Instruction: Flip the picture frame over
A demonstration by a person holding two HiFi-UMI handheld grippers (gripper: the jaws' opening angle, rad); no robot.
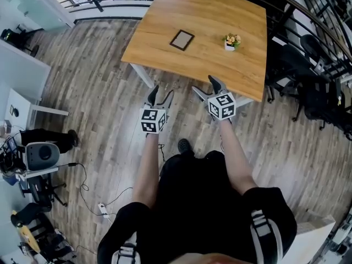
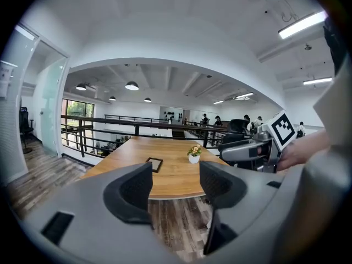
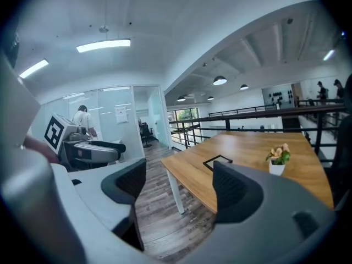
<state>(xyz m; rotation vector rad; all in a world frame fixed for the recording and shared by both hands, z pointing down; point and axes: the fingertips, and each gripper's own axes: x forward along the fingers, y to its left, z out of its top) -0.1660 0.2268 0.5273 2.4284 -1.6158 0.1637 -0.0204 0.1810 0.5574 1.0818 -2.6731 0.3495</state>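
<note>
1. Left of centre, head view: left gripper over grey plank floor, short of the table's near edge and well apart from the frame. Jaws spread wide, nothing between. Dark ribbed pads, grey moulded shell, black-and-white marker cube behind. Probably opened ahead of the approach.
2. Upper centre: picture frame lying flat on wooden table. Thin dark rectangular border, greyish panel inside. Which face is up: can't tell. No edge lifted, so likely a jaw under one rim or a pinch across the border. Tabletop smooth, honey-coloured, visible grain, so frame apt to slide if nudged.
3. Right of centre: right gripper, also short of the table edge, aimed at the tabletop. Jaws wide apart, empty. Same build as the left one.
4. Further right on the table: small white pot of flowers, near the frame but not touching. Light and tippy by the look, so best kept clear of during the flip.
5. Flip not yet started.
</note>
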